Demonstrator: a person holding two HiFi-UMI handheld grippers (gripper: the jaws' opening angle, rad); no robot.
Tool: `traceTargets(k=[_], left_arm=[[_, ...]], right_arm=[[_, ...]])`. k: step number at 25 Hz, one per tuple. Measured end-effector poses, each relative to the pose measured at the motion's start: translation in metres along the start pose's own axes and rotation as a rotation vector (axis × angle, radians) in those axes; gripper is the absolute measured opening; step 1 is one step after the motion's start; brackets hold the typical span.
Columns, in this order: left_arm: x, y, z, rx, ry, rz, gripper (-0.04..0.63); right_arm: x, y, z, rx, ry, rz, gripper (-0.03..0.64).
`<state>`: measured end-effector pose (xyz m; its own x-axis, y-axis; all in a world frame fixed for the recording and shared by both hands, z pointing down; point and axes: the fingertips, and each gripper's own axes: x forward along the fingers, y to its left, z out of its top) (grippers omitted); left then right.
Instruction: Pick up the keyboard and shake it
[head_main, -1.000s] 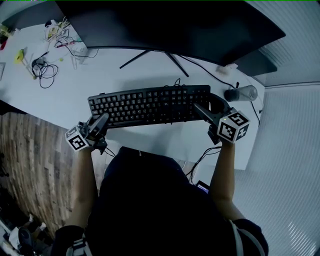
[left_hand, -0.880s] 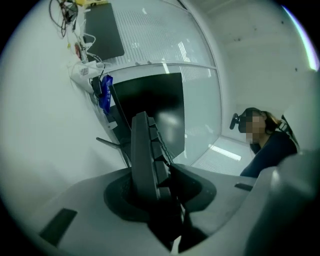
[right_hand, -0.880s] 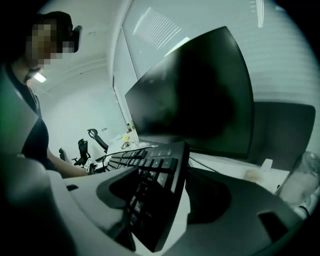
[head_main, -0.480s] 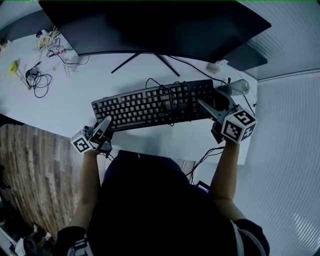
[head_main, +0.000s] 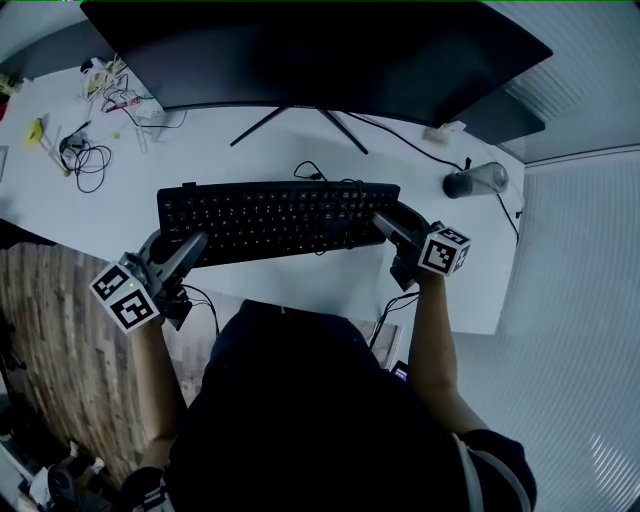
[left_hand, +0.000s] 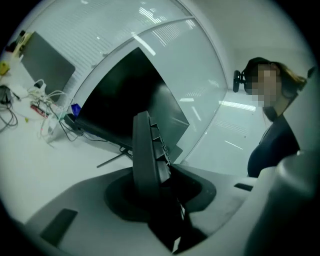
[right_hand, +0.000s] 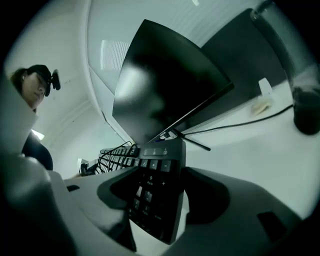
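A black keyboard (head_main: 275, 218) hangs above the white desk (head_main: 210, 150), held at both short ends. My left gripper (head_main: 188, 246) is shut on its left end; in the left gripper view the keyboard (left_hand: 146, 150) stands edge-on between the jaws of that gripper (left_hand: 150, 175). My right gripper (head_main: 385, 222) grips the number-pad end, its jaws having just closed in a little on it. The right gripper view shows the keypad (right_hand: 152, 192) wedged between the jaws of that gripper (right_hand: 157, 200). The keyboard's cable (head_main: 318, 172) loops off its far edge.
A wide dark monitor (head_main: 320, 50) on a thin-legged stand fills the back of the desk. A dark cylindrical bottle (head_main: 478, 181) lies at the right. Tangled cables and small items (head_main: 85, 150) sit at the far left. The desk's near edge runs just below the keyboard.
The keyboard has rocked: its left end and my left gripper came up toward the camera, while the right end and right gripper dropped. The whole keyboard shifted left in the view.
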<state>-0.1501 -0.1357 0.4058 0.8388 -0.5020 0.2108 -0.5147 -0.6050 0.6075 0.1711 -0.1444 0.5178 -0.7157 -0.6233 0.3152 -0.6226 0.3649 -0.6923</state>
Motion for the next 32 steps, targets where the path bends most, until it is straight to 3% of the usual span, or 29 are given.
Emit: traceTargets(k=[6,16,21,32], left_arm=[[-0.001,-0.031,0.029,0.155,0.062,0.059,0.141],[-0.001,-0.05,0.046,0.236,0.098,0.088,0.141],[0.001,-0.033,0.03,0.131,0.067,0.04,0.141],[0.038,0.038,-0.056,-0.305,-0.004,-0.084,0.144]], right_arm=[[0.012,-0.002,-0.009,0.075,-0.033,0.091,0.296],[0.016,0.007,-0.008,0.103,-0.049,0.14,0.296],[0.0,0.008,-0.004,0.07,-0.024,0.063,0.296],[-0.044,-0.006,0.02,-0.062,0.095,-0.206,0.296]])
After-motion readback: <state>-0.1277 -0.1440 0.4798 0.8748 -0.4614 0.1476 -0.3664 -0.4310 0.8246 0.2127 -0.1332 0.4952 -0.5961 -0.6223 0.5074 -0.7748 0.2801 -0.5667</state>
